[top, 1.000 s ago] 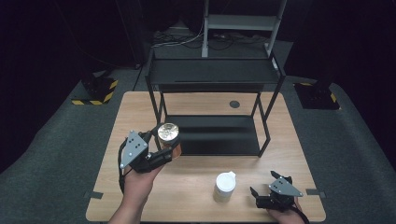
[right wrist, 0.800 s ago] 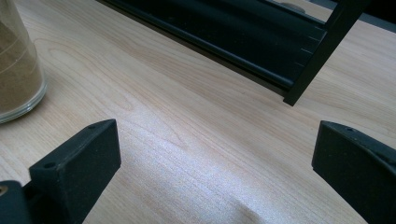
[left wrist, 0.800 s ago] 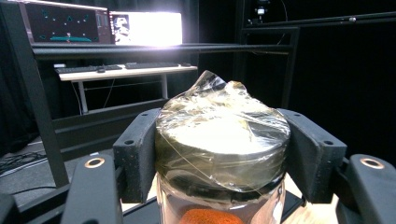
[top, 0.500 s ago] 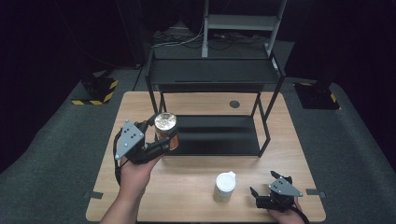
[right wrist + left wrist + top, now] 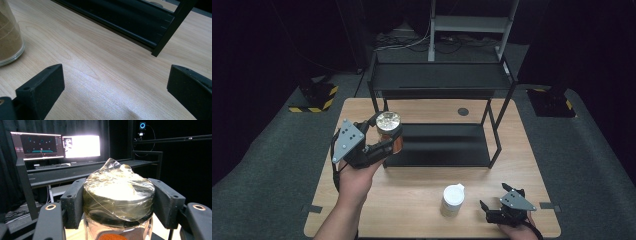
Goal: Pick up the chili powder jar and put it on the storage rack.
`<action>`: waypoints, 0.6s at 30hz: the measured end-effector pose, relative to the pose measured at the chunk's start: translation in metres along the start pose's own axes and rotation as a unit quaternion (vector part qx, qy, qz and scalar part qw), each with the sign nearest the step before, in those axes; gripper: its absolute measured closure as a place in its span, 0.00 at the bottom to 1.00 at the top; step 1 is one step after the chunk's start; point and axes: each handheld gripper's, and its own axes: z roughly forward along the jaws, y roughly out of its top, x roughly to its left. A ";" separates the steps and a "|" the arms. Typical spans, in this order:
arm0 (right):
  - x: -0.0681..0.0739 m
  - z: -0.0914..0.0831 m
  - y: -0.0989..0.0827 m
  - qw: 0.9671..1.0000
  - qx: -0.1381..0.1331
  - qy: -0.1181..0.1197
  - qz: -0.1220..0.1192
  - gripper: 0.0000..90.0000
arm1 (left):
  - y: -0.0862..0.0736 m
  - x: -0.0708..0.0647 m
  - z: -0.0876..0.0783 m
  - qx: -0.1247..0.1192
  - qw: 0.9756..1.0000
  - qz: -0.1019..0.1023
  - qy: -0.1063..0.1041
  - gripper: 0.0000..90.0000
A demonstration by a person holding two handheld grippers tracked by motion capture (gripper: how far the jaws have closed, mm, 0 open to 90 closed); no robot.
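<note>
My left gripper (image 5: 384, 145) is shut on a glass spice jar (image 5: 389, 131) with orange-red powder and a plastic-wrapped lid, held above the table's left side next to the black rack's (image 5: 439, 80) left post. In the left gripper view the jar (image 5: 117, 195) sits upright between the two pads (image 5: 72, 205), gripped just under the lid. A second jar with a white lid (image 5: 453, 199) stands on the table near the front; its brown contents (image 5: 8, 37) show in the right gripper view. My right gripper (image 5: 490, 210) rests open at the front right, nothing between its fingers (image 5: 47, 85).
The black two-shelf rack stands on the wooden table (image 5: 412, 200), its lower shelf (image 5: 442, 145) low over the tabletop. A round dark hole (image 5: 463, 111) sits in the table behind it. Monitors (image 5: 57, 146) glow beyond the rack.
My left gripper has risen with the spice jar and moved slightly toward the rack. The right gripper and the white-lidded jar have stayed put.
</note>
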 end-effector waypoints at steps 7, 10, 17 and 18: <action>0.000 0.000 0.000 1.000 -0.001 0.000 0.001 0.00 | 0.011 0.003 0.007 -0.003 1.000 0.001 0.004 0.38; 0.000 0.000 0.000 1.000 -0.001 0.000 0.001 0.00 | 0.015 0.003 0.010 -0.006 1.000 0.001 0.005 0.38; 0.000 0.000 -0.001 1.000 -0.002 0.000 0.002 0.00 | 0.031 0.004 0.023 -0.009 1.000 0.010 0.007 0.38; 0.000 0.000 -0.001 1.000 -0.002 0.000 0.002 0.00 | 0.033 0.004 0.024 -0.008 1.000 0.011 0.008 0.38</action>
